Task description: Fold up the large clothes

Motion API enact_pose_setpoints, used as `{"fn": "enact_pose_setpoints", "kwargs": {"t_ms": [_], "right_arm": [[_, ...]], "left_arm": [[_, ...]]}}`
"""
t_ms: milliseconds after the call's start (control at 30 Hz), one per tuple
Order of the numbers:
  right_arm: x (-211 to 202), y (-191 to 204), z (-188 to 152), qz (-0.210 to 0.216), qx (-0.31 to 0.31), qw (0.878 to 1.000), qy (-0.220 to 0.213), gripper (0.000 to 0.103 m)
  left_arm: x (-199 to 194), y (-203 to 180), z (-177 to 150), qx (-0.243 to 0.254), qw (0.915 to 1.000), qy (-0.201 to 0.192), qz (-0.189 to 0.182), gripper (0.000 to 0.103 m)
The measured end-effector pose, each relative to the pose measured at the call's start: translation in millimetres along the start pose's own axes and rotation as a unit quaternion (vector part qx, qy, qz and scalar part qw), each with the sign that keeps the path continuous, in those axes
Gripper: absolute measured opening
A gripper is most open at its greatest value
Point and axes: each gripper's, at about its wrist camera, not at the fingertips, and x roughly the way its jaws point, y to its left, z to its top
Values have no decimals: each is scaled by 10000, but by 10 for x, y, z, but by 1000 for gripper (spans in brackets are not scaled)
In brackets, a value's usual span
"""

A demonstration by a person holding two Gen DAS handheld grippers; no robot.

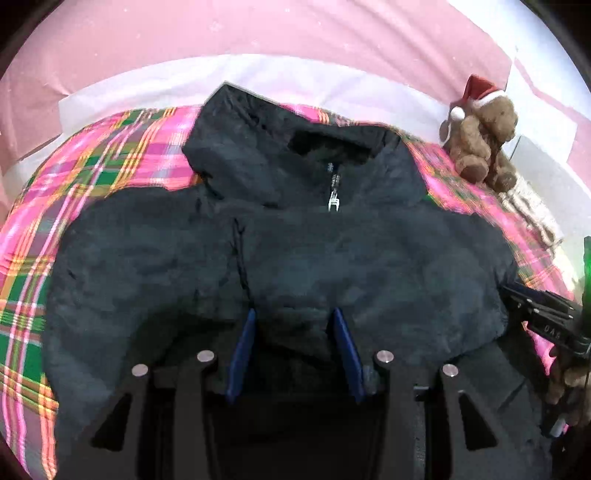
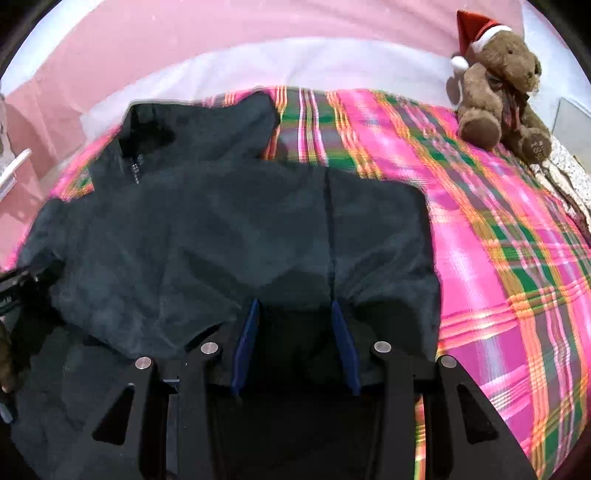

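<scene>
A dark navy fleece jacket [image 1: 288, 251] lies spread front-up on a pink, green and orange plaid blanket [image 1: 110, 155], its collar pointing away toward a white sheet [image 1: 258, 81] and its silver zipper pull [image 1: 333, 201] showing just below the collar. On the left side, the left gripper [image 1: 293, 317] sits low over the jacket's near edge; its two blue fingers [image 1: 242, 354] stand apart with a hump of the dark fabric bunched between them, but whether they pinch it cannot be told. From the right wrist view the same jacket [image 2: 221, 236] covers the left half of the blanket [image 2: 498, 240], a sleeve seam running down toward the camera. The right gripper [image 2: 295, 308] likewise hovers at the near hem, blue fingers [image 2: 345, 347] parted with dark cloth lying between them, contact unclear in the shadow. Both views are somewhat blurred. At the far right corner of the bed sits a brown teddy bear [image 2: 498, 96] in a red Santa hat [image 2: 474, 27], well apart from the jacket.
</scene>
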Motion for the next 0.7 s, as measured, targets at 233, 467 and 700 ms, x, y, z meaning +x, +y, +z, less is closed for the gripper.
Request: {"fn": "enact_pose_setpoints", "kwargs": {"t_ms": [233,467,700], "right_arm": [[223,-55,298,83,123,9998,144,42],[351,12,263,-105,147,9994,281,42],[-169,357,217,536,-123,9983,-186,42]], "left_arm": [[185,302,166,-193,9993,44,307,47],[202,307,147,-186,9993,78,331,50],[-405,723,159,-274,9966,-508,587,50]]}}
